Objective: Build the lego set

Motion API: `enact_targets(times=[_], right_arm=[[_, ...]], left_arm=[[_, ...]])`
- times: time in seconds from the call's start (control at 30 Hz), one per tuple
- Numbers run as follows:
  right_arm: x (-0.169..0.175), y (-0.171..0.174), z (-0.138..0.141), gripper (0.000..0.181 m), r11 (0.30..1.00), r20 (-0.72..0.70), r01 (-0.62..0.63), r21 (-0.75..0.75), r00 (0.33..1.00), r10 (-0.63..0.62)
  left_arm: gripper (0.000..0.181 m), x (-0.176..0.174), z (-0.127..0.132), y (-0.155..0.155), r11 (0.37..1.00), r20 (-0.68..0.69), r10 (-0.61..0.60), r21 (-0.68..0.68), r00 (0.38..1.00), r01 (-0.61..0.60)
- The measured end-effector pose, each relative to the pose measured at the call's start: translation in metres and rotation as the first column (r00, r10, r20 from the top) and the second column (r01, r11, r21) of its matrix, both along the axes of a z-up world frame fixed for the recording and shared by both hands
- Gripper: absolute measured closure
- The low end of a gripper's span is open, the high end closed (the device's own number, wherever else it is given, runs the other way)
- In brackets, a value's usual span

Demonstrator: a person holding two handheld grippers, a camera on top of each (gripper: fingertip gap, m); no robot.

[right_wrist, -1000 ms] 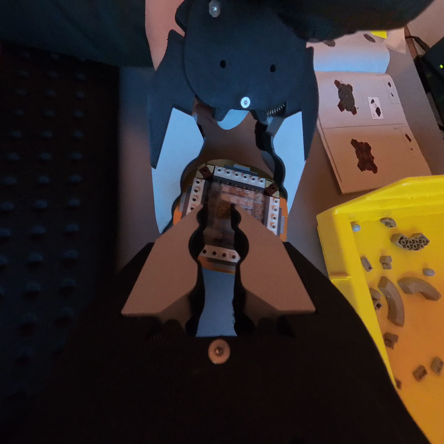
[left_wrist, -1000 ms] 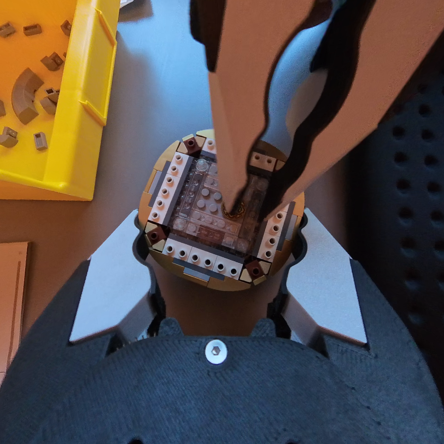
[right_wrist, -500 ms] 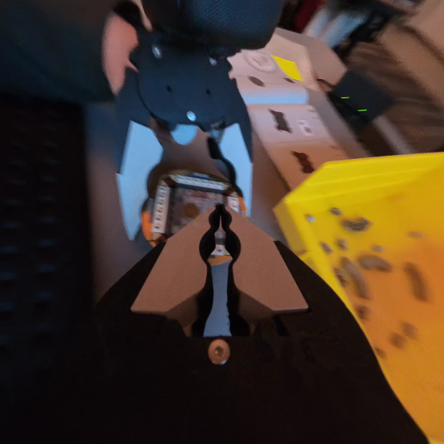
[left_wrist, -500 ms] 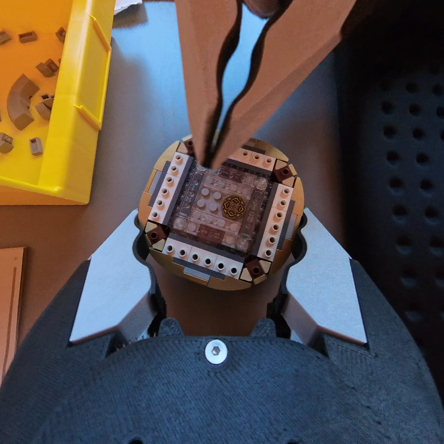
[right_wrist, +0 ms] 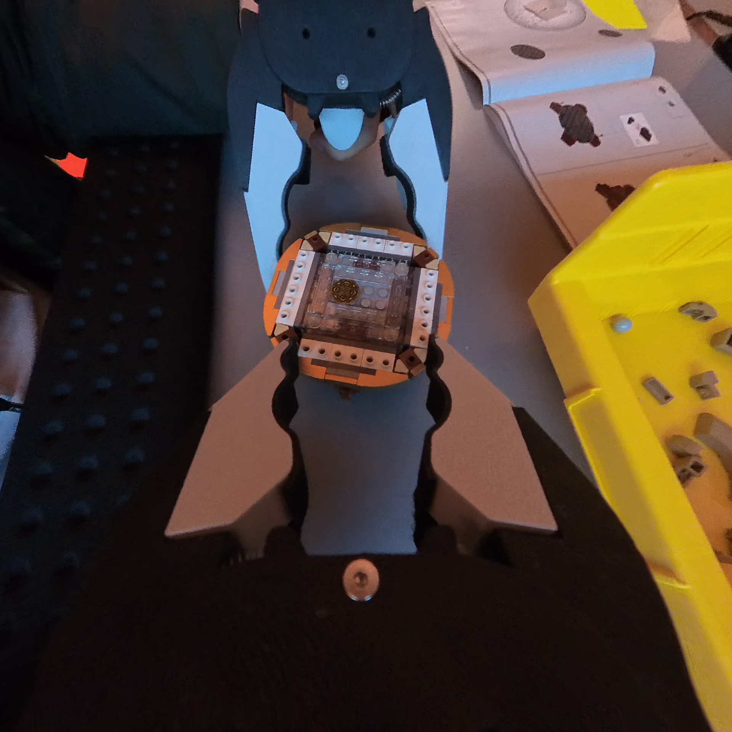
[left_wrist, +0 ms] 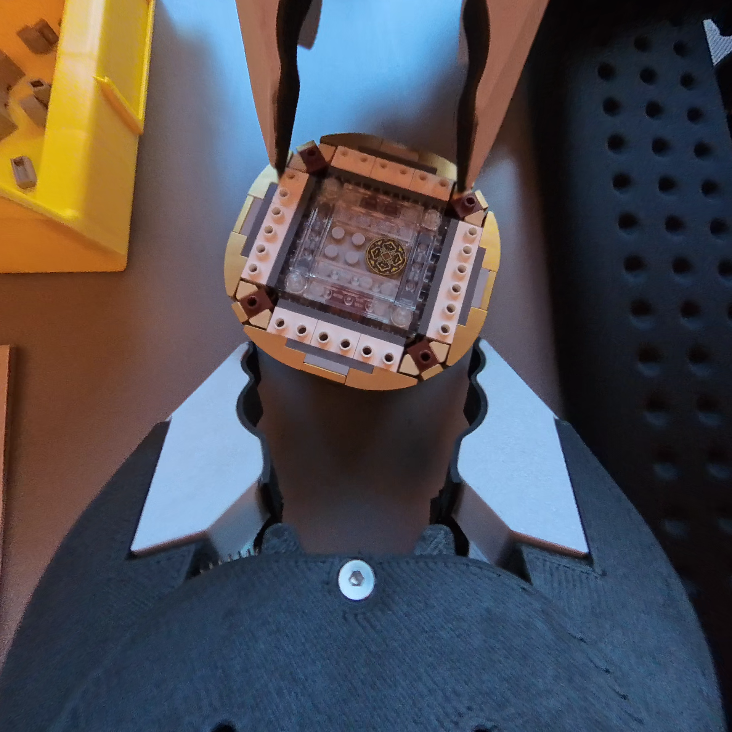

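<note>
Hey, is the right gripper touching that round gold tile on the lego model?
Apart. The left wrist view shows the gold tile in the model's middle, clear plates between it and the right gripper's fingers at its far edge.

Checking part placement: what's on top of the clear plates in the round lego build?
A round dark tile with a gold pattern sits off-centre on the clear plates, beside bare studs. Layers beneath the clear plates are too murky to identify.

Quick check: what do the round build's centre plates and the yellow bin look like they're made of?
The round build looks like moulded plastic: its centre plates appear clear and glossy, since studs show through them. The yellow bin looks like opaque, smooth moulded plastic with a slight sheen on its rim.
</note>
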State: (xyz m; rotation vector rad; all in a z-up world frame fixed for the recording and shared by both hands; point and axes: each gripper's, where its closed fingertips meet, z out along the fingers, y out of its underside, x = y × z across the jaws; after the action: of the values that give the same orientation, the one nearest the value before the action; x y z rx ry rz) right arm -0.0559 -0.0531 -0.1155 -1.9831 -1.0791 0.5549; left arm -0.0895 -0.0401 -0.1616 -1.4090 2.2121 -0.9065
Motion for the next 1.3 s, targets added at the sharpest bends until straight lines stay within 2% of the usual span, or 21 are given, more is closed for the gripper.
enact_targets(times=[0.17, 0.57, 0.83, 0.93, 1.0, 1.13, 1.23, 1.3], right_arm=[[0.003, 0.001, 0.000, 0.109, 1.000, -0.021, 0.006, -0.013, 1.000, -0.006], [0.008, 0.003, 0.002, 0.109, 0.996, -0.093, 0.040, -0.084, 0.994, -0.048], [0.016, 0.007, 0.005, 0.119, 0.971, -0.205, 0.091, -0.222, 0.969, -0.138], [0.023, 0.010, -0.006, 0.121, 0.934, -0.221, 0.129, -0.334, 0.952, -0.210], [0.022, 0.011, -0.015, 0.122, 0.898, -0.248, 0.125, -0.421, 0.937, -0.246], [0.009, 0.010, -0.013, 0.131, 0.848, -0.361, 0.035, -0.529, 0.895, -0.263], [0.008, 0.015, -0.012, 0.134, 0.827, -0.401, 0.018, -0.561, 0.869, -0.290], [0.008, 0.018, -0.012, 0.142, 0.809, -0.426, 0.001, -0.587, 0.850, -0.310]], left_arm=[[0.080, 0.001, 0.003, -0.002, 1.000, 0.003, -0.007, -0.016, 1.000, 0.007], [0.100, -0.004, 0.005, 0.000, 0.998, 0.001, -0.005, -0.062, 1.000, 0.005], [0.113, -0.010, 0.008, 0.004, 0.989, -0.018, 0.022, -0.148, 1.000, -0.024], [0.128, -0.019, 0.009, 0.013, 0.984, -0.038, 0.051, -0.167, 0.998, -0.057], [0.129, -0.024, 0.012, 0.018, 0.975, -0.040, 0.078, -0.204, 0.996, -0.085], [0.122, -0.024, 0.026, 0.019, 0.906, -0.035, 0.115, -0.407, 0.993, -0.119], [0.119, -0.018, 0.040, 0.014, 0.784, -0.056, 0.106, -0.610, 0.993, -0.118], [0.126, -0.015, 0.040, 0.011, 0.709, -0.093, 0.084, -0.694, 0.992, -0.125]])
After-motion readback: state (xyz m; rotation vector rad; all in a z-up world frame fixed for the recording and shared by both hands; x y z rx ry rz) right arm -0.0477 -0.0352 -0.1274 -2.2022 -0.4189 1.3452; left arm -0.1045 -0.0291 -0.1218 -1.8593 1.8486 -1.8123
